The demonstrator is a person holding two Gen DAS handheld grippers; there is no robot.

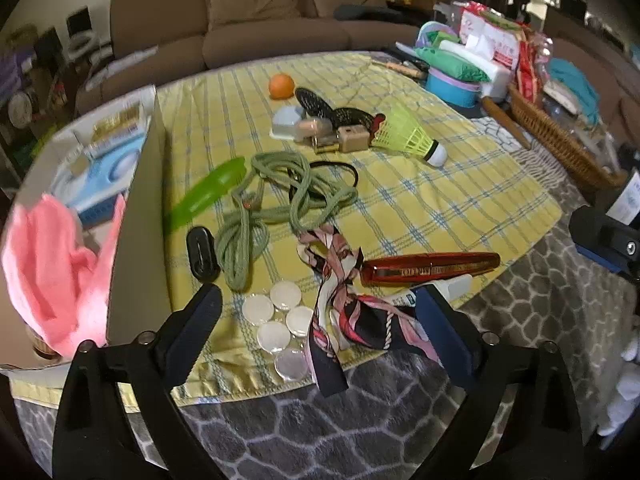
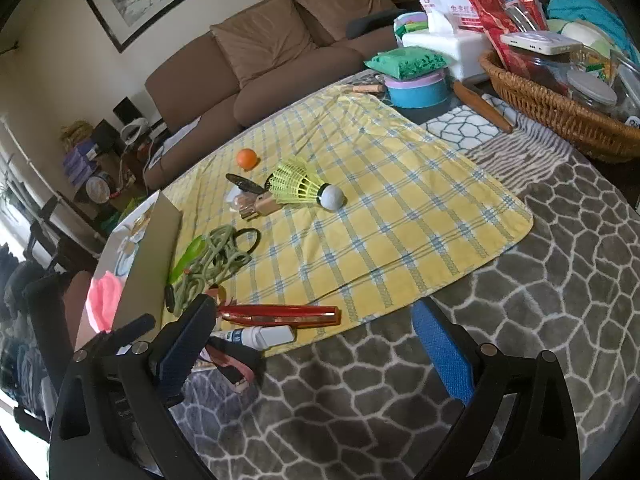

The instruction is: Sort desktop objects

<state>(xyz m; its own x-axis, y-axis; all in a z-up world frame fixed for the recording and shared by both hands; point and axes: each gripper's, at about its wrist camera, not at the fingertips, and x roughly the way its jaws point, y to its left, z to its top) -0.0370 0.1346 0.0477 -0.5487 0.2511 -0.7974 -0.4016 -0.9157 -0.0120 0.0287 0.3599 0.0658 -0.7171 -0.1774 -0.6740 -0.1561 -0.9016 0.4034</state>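
While you are holding the left gripper (image 1: 318,312) low over the near edge of the yellow cloth (image 1: 420,200), its fingers are standing spread wide with nothing between them. Lying in that gap are five clear discs (image 1: 276,320) in a cluster and a patterned ribbon (image 1: 340,312), which is draping over the cloth edge onto the grey mat (image 1: 360,420). Just beyond the ribbon a red tube (image 1: 432,266) is lying crosswise, with a white tube (image 1: 452,286) beside it. Farther out, a green rope (image 1: 260,208) is lying tangled, touching a black hair band (image 1: 336,170) and a green clip (image 1: 208,194); a black oval (image 1: 202,254) is sitting just beside the rope. At your left a cardboard box (image 1: 140,216) is holding a pink cloth (image 1: 56,268).

You are holding the right gripper (image 2: 312,338) over the mat (image 2: 520,280), fingers likewise spread and empty. The red tube (image 2: 280,314) and white tube (image 2: 260,336) are lying near its left finger. Farther away, a shuttlecock (image 2: 304,186) and an orange ball (image 2: 247,158) are resting on the cloth (image 2: 400,220), well apart from a wicker basket (image 2: 552,112).
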